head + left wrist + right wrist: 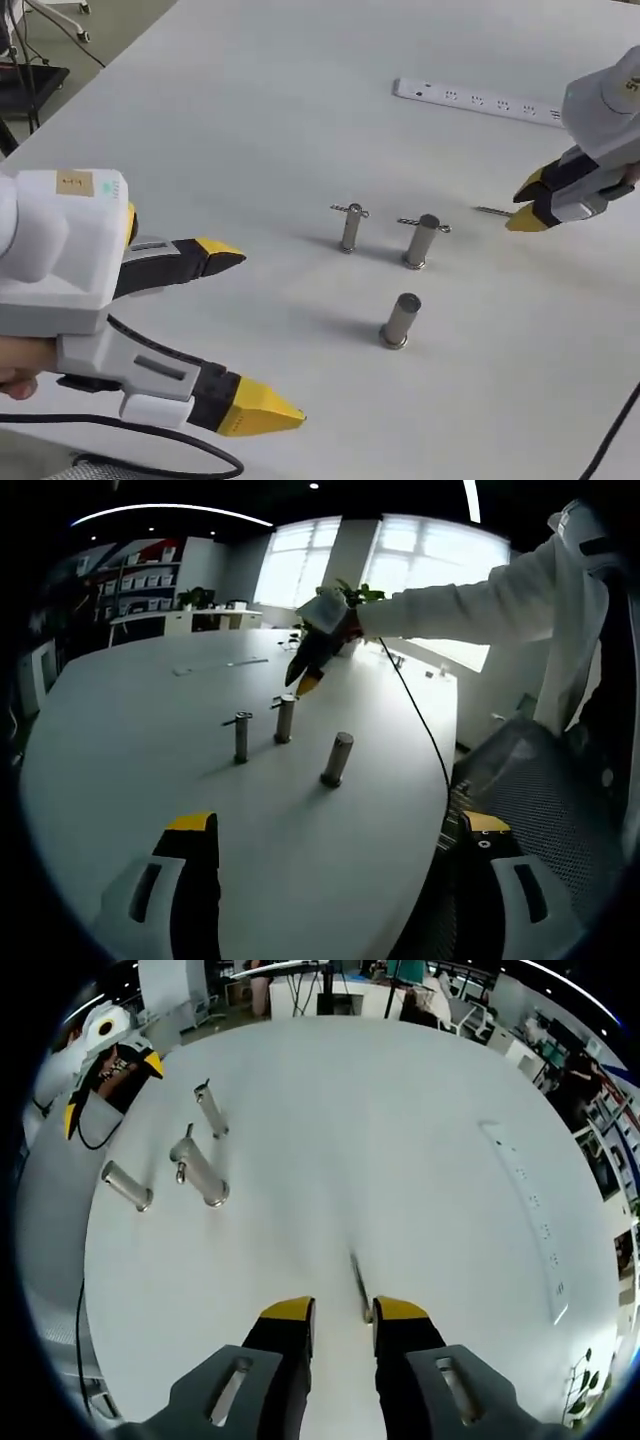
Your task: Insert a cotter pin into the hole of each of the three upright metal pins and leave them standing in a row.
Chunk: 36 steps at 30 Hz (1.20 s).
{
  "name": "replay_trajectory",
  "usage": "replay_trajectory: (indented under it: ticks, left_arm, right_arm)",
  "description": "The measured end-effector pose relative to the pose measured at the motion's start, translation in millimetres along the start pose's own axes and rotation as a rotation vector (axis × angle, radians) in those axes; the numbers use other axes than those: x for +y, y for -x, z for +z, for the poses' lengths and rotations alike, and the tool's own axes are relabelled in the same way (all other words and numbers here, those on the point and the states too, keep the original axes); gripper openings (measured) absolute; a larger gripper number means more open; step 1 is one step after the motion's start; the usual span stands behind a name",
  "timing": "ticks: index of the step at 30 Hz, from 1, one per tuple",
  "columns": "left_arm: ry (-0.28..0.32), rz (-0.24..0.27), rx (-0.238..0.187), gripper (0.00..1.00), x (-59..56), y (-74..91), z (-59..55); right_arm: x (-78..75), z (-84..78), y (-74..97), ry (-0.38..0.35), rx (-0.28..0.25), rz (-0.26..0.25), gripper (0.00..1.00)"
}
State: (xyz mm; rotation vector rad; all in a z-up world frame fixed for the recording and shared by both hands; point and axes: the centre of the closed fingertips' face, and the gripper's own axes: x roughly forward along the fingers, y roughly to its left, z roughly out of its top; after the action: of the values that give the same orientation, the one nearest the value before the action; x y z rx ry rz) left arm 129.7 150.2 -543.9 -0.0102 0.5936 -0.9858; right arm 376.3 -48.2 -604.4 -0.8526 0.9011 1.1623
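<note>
Gripping a cotter pin, the right gripper hovered right of the rear pins.
Both rear pins carried inserted cotters; the front pin stood bare; the left gripper gaped open.

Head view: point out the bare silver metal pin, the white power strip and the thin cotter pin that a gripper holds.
Bare silver metal pin [403, 318]: head view, mid-shaft.
White power strip [478, 102]: head view, top face.
Thin cotter pin [490, 211]: head view, exposed shaft.
</note>
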Motion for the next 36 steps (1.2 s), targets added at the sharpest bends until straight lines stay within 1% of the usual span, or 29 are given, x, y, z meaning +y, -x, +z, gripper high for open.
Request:
replay_trajectory:
  ticks: [3, 5, 9, 10, 11, 12, 15, 17, 18, 19, 24, 26, 27, 28, 29, 30, 33, 35, 36]
  left_arm:
    - [-0.003, -0.004, -0.004, 0.99, -1.8, -1.8, -2.3]
    - [0.002, -0.007, 0.006, 0.99, -3.0, -3.5, -5.4]
    - [0.015, -0.002, 0.007, 0.99, -2.8, -4.9, -8.7]
    - [0.019, -0.002, 0.006, 0.99, -3.0, -5.1, -8.9]
    - [0.021, -0.002, 0.005, 0.99, -3.3, -5.3, -9.2]
    - [0.021, -0.001, 0.005, 0.99, -3.4, -5.4, -9.4]
    - [0.029, -0.003, 0.017, 0.99, -4.5, -5.5, -11.5]
    - [0.034, -0.002, 0.021, 0.99, -4.2, -5.9, -12.4]
    - [0.041, 0.007, 0.019, 0.99, -2.4, -6.4, -12.2]
    - [0.045, 0.012, 0.014, 0.99, -1.4, -6.8, -11.4]
    - [0.049, 0.007, 0.002, 0.99, -2.0, -9.5, -6.8]
    - [0.052, 0.007, -0.004, 0.99, -3.0, -11.0, -5.0]
    - [0.057, 0.006, -0.008, 0.99, -3.6, -11.6, -4.2]
    - [0.057, 0.003, -0.025, 0.99, -4.5, -12.5, -1.6]
    - [0.049, 0.000, -0.041, 0.99, -5.1, -12.9, 1.3]
    - [0.049, 0.001, -0.048, 0.99, -5.7, -12.9, 3.0]
    - [0.055, -0.004, -0.053, 0.99, -7.7, -12.9, 6.0]
    - [0.052, -0.003, -0.052, 0.99, -7.7, -13.1, 5.9]
    - [0.052, -0.003, -0.050, 0.99, -7.7, -13.3, 5.4]
  right_arm:
    - [-0.9, -6.0, -4.7, -0.008, 0.050, 0.018, 0.14]
    - [-3.1, -9.2, -6.1, 0.014, 0.079, 0.006, 0.14]
    - [-4.0, -9.8, -10.4, 0.009, 0.084, 0.019, 0.14]
    - [-2.3, -10.0, -10.5, 0.012, 0.089, 0.021, 0.14]
    - [-1.6, -8.9, -9.7, 0.016, 0.089, 0.033, 0.13]
    - [-0.7, -8.2, -9.3, 0.004, 0.089, 0.034, 0.11]
    - [-1.6, -7.8, -9.0, 0.003, 0.097, 0.039, 0.10]
    - [2.1, -7.6, -8.0, -0.003, 0.102, 0.050, 0.07]
    - [5.0, -7.1, -7.6, -0.005, 0.106, 0.055, 0.06]
    - [4.7, -6.6, -7.3, -0.007, 0.108, 0.052, 0.05]
    - [5.8, -6.7, -6.2, -0.032, 0.119, 0.047, 0.05]
    - [3.9, -6.0, -6.3, -0.076, 0.126, 0.018, 0.02]
    - [-0.7, -5.8, -6.8, -0.079, 0.131, -0.015, 0.00]
    - [4.2, -2.9, -6.4, -0.064, 0.125, 0.009, 0.00]
    - [4.0, -2.7, -5.6, -0.064, 0.131, 0.004, 0.00]
    - [4.0, -3.7, -5.0, -0.064, 0.134, 0.004, 0.00]
    - [5.2, -3.2, -4.0, -0.058, 0.142, -0.002, 0.00]
    - [5.7, -3.3, -3.4, -0.056, 0.145, -0.013, 0.00]
    - [3.3, -4.9, -4.0, -0.057, 0.143, -0.017, 0.00]
